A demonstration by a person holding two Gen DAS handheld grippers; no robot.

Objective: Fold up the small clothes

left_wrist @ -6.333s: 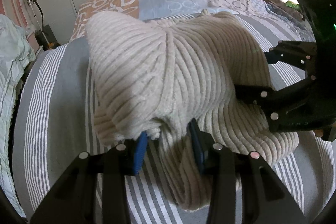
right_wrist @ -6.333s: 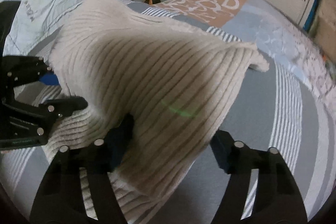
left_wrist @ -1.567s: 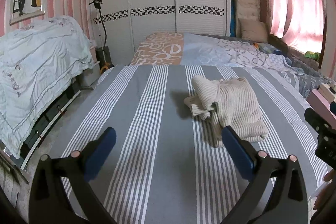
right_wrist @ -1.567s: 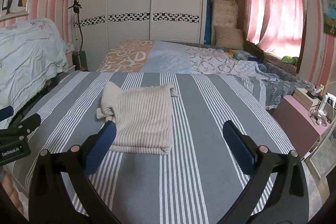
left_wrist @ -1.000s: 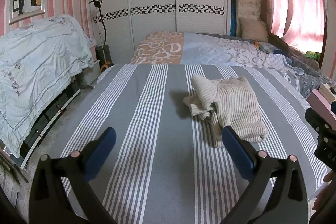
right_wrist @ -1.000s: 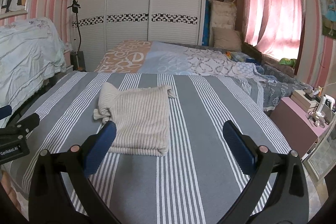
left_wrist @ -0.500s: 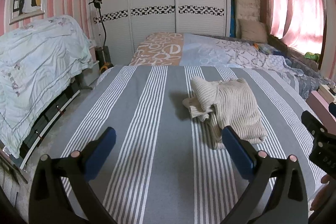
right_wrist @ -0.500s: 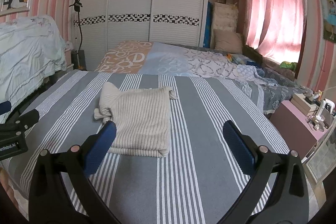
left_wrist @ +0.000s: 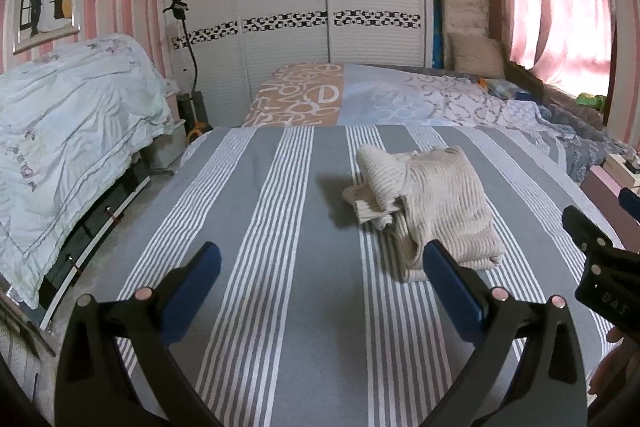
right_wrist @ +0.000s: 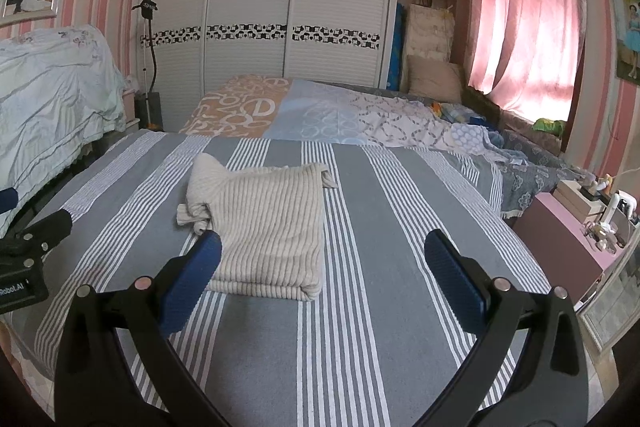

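Both fingers of the left gripper point(left_wrist: 320, 287), black with blue pads point(left_wrist: 191, 285), are standing wide apart and are holding nothing; they are hanging above the grey bed cover with white stripes point(left_wrist: 280, 227). The right gripper point(right_wrist: 322, 275) is showing the same state: its two blue-padded fingers point(right_wrist: 454, 277) are spread far from each other and nothing is lying between them.

The folded cream ribbed knit garment point(right_wrist: 264, 223) is resting on the striped cover, apart from both grippers. In the right wrist view it is sitting ahead and a little to the left, as a flat, roughly square packet with one rolled part sticking out at its left far corner. In the left wrist view the same garment point(left_wrist: 432, 211) is lying ahead to the right, and the right gripper's black body is entering at the right edge.

Behind the striped cover, a patterned orange, blue and white quilt point(right_wrist: 288, 111) is lying before white sliding wardrobe doors point(right_wrist: 260, 3). Pink curtains point(right_wrist: 524, 39) are hanging at the right, and a pale crumpled duvet point(left_wrist: 68, 115) is piled at the left.
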